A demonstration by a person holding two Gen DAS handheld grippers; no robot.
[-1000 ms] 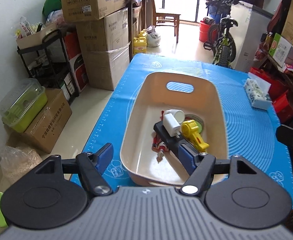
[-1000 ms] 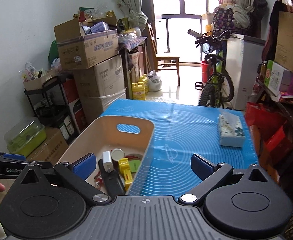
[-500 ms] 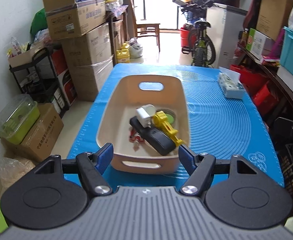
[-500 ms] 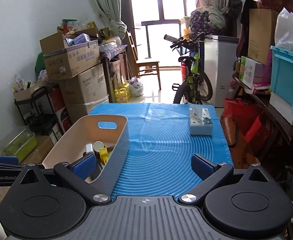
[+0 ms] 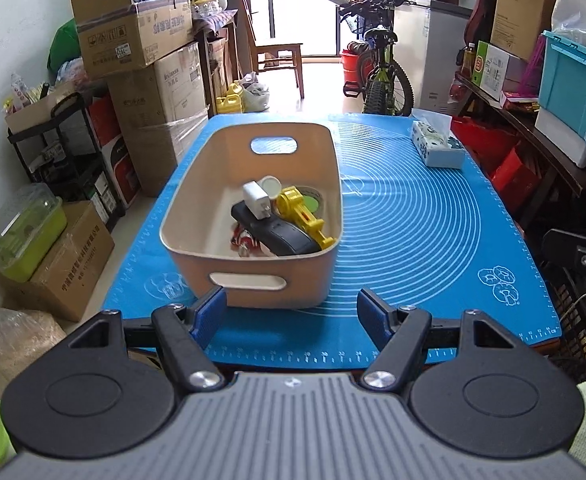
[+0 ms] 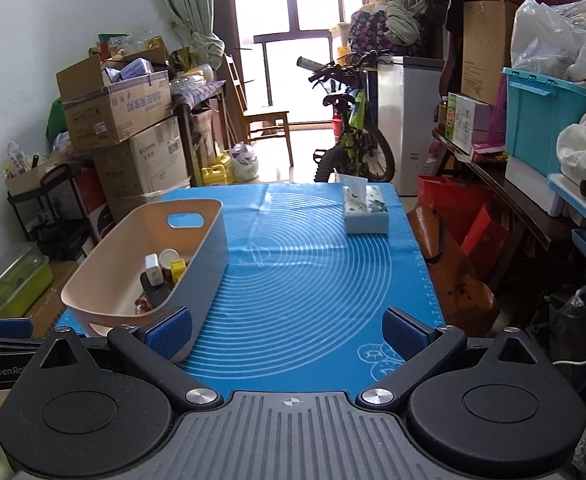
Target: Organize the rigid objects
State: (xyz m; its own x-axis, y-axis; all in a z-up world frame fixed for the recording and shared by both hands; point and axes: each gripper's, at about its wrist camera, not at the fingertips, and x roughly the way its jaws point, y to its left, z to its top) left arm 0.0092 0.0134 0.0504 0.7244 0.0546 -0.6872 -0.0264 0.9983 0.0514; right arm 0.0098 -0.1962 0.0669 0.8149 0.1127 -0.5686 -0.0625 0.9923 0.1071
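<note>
A beige plastic bin [image 5: 253,276] [image 6: 105,280] stands on the left half of the blue mat [image 5: 433,240] [image 6: 313,280]. Inside it lie a white charger plug [image 5: 256,200] [image 6: 153,268], a yellow toy [image 5: 301,212] [image 6: 179,268], a black device [image 5: 277,236], a small white cup [image 5: 269,185] and a red-and-white item [image 5: 245,240]. My left gripper [image 5: 293,314] hangs open just short of the bin's near wall, empty. My right gripper [image 6: 287,330] is open over the mat's near edge, right of the bin, with nothing between its fingers.
A tissue box [image 5: 437,144] [image 6: 365,210] sits at the mat's far right. Stacked cardboard boxes [image 5: 149,80] and a black rack [image 5: 65,148] line the left side. A bicycle [image 6: 353,140] stands beyond the table, and shelves with a teal crate [image 6: 541,116] run along the right.
Both grippers have drawn back toward the near table edge, so the bin and mat look farther away. The objects in the bin lie as before. Both grippers stay open.
</note>
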